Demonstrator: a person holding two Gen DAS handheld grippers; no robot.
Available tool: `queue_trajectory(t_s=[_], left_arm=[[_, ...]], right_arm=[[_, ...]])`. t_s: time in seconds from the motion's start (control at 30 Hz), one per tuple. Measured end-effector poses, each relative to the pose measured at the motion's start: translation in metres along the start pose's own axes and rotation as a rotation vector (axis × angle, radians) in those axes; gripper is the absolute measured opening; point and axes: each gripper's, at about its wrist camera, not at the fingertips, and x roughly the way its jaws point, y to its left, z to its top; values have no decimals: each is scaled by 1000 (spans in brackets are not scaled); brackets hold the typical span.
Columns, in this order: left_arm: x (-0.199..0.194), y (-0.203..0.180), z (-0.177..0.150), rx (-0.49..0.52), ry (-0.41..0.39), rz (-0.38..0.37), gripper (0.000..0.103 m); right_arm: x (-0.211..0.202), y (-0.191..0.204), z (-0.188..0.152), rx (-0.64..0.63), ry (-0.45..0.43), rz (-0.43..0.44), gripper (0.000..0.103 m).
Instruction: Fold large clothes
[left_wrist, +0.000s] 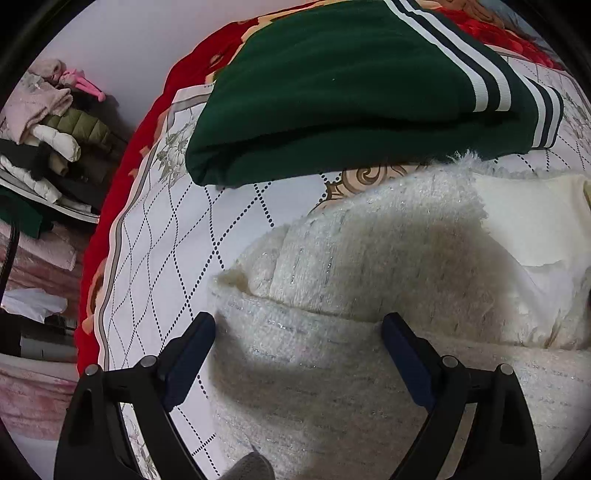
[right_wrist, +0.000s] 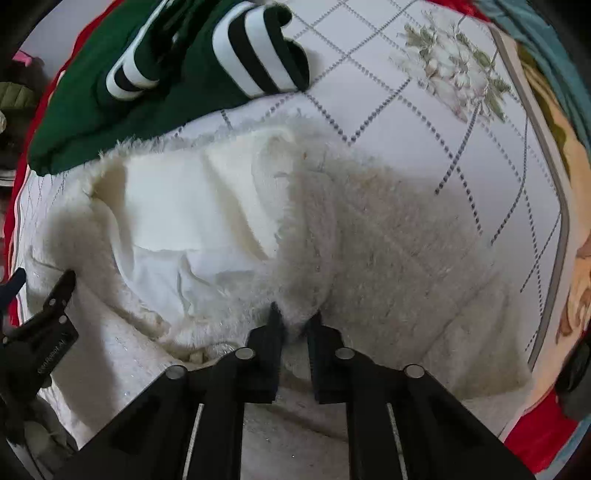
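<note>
The right claw (right_wrist: 293, 319) pinches the fuzzy white garment (right_wrist: 388, 236). The left claw (left_wrist: 298, 325) hangs spread above it. A folded green garment (left_wrist: 332, 92) lies beside it on the bed (left_wrist: 166, 229).

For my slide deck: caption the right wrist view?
Right claw pinching the fuzzy white sweater beside a folded green garment.

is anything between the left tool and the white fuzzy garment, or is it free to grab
Nothing visible stands in the way. The left tool is open with the white fuzzy garment directly between its fingers. The right tool is shut on the same garment. The green striped garment lies beyond, on the bed.
</note>
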Motion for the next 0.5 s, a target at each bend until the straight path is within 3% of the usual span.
queue_trajectory(t_s=[0.2, 0.3, 0.37, 0.43, 0.5], left_arm=[[0, 10, 10, -68, 5, -27, 92], [3, 13, 21, -88, 5, -19, 92], [2, 16, 26, -103, 3, -8, 92], [-3, 22, 28, -122, -8, 2, 92], [-9, 28, 27, -139, -38, 29, 92]], right_arm=[[-52, -14, 8, 130, -190, -27, 5], [-44, -17, 25, 160, -174, -74, 5], [-23, -12, 40, 128, -92, -104, 6], [-21, -21, 48, 166, -14, -52, 9], [-42, -29, 45, 217, -19, 48, 16]])
